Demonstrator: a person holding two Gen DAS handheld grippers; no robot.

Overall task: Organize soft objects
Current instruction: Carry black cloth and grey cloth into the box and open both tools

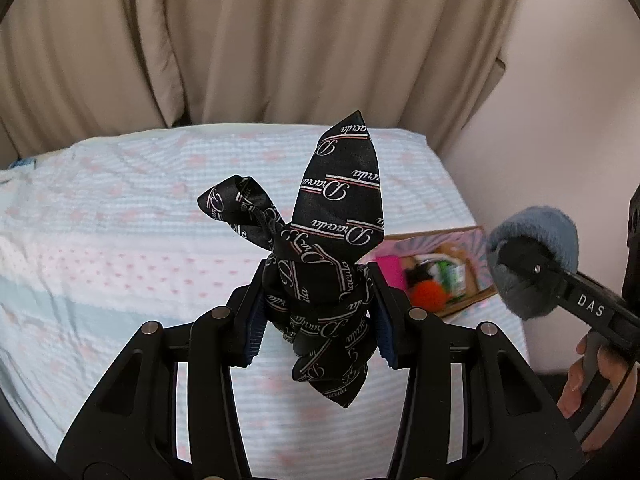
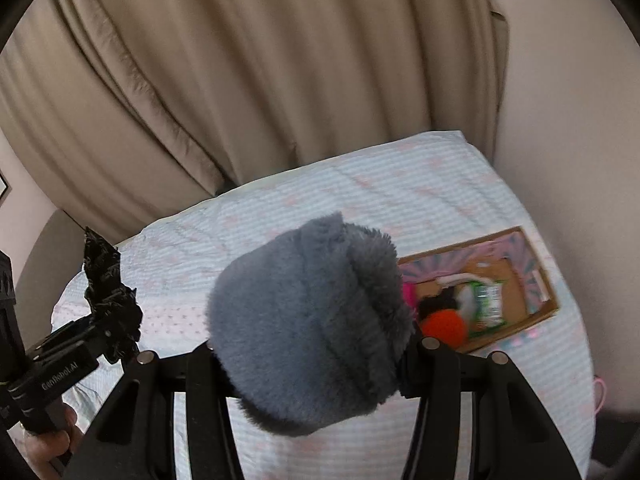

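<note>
My left gripper (image 1: 318,312) is shut on a black tie (image 1: 332,232) with white script lettering, knotted into a bundle and held in the air above the bed. In the right wrist view the same tie (image 2: 106,280) shows at the far left in that gripper. My right gripper (image 2: 316,344) is shut on a fluffy grey-blue plush piece (image 2: 304,320), which hides its fingertips. In the left wrist view the plush (image 1: 532,256) appears at the right edge. A cardboard box (image 2: 536,272) with an orange ball (image 2: 444,326) and other items lies on the bed (image 1: 120,240).
The bed carries a light blue and pink patterned cover and fills the middle of both views. Beige curtains (image 1: 260,40) hang behind it. A pale wall (image 1: 560,120) runs along the right side, close to the box (image 1: 472,240). A person's hand (image 1: 588,384) grips the right handle.
</note>
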